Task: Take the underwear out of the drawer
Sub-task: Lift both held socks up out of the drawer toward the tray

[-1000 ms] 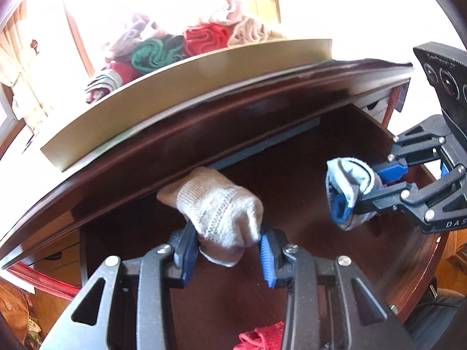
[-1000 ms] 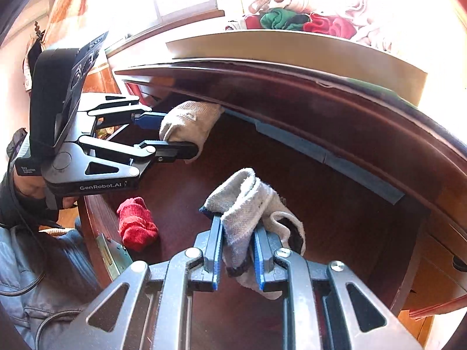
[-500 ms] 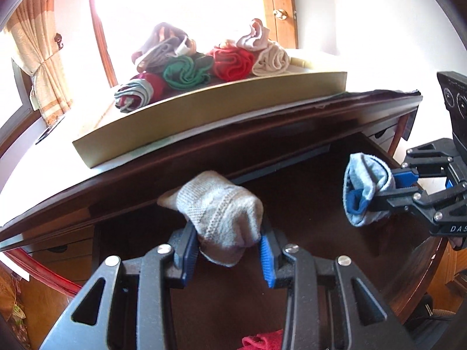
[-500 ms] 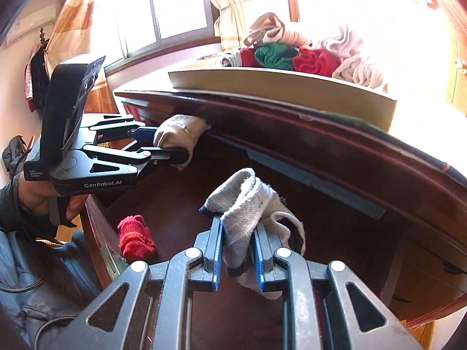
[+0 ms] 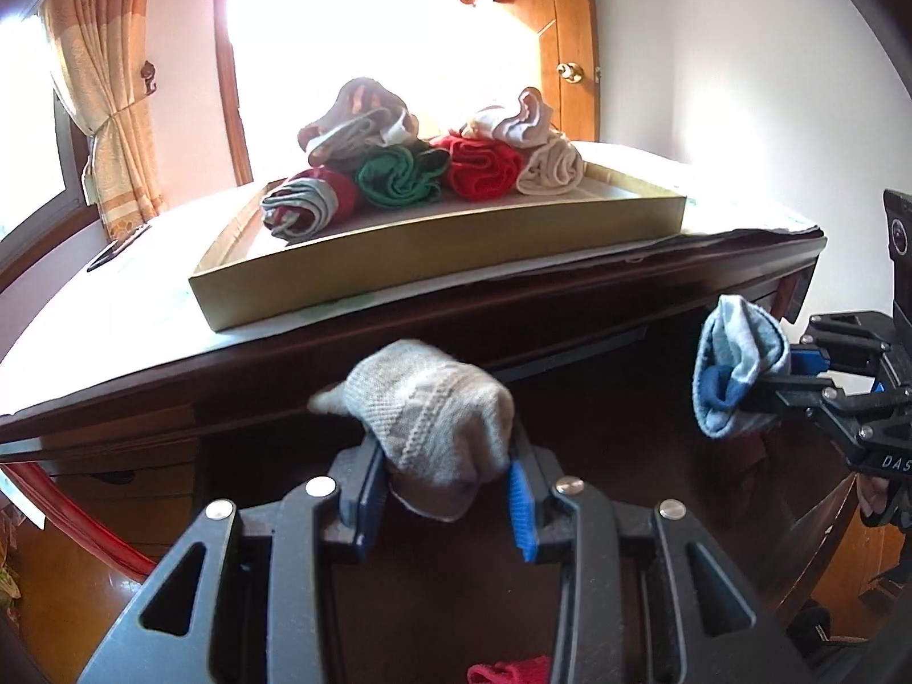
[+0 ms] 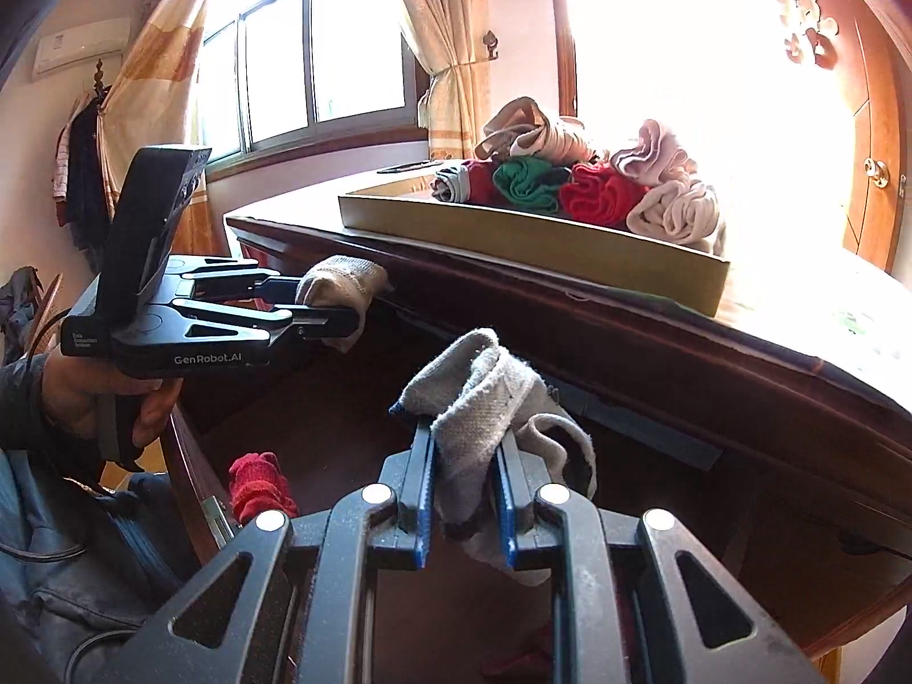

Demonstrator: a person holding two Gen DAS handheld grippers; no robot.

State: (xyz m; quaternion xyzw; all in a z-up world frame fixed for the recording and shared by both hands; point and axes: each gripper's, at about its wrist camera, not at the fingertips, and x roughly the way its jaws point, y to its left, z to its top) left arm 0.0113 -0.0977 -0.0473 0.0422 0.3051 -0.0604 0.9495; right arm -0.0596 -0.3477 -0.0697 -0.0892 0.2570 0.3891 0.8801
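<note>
My left gripper (image 5: 447, 479) is shut on a beige knitted roll of underwear (image 5: 433, 422), held above the open dark wooden drawer (image 5: 598, 433). My right gripper (image 6: 464, 490) is shut on a grey roll with a blue edge (image 6: 479, 416), also over the drawer. Each wrist view shows the other gripper: the right gripper (image 5: 758, 382) with its grey-blue roll (image 5: 735, 359) at the right, the left gripper (image 6: 325, 302) with its beige roll (image 6: 342, 282) at the left. A red roll (image 6: 256, 484) lies on the drawer floor near the front.
On the dresser top a shallow gold-sided tray (image 5: 433, 262) holds several rolled garments, red, green, grey and cream. The dresser's front edge (image 6: 627, 330) overhangs the drawer. Behind it are a window with curtains (image 6: 319, 57) and a wooden door (image 5: 570, 57).
Both grippers rose a little with their rolls and tilted upward, so the tray's inside and the rolled garments now show from above. Both grips stayed the same.
</note>
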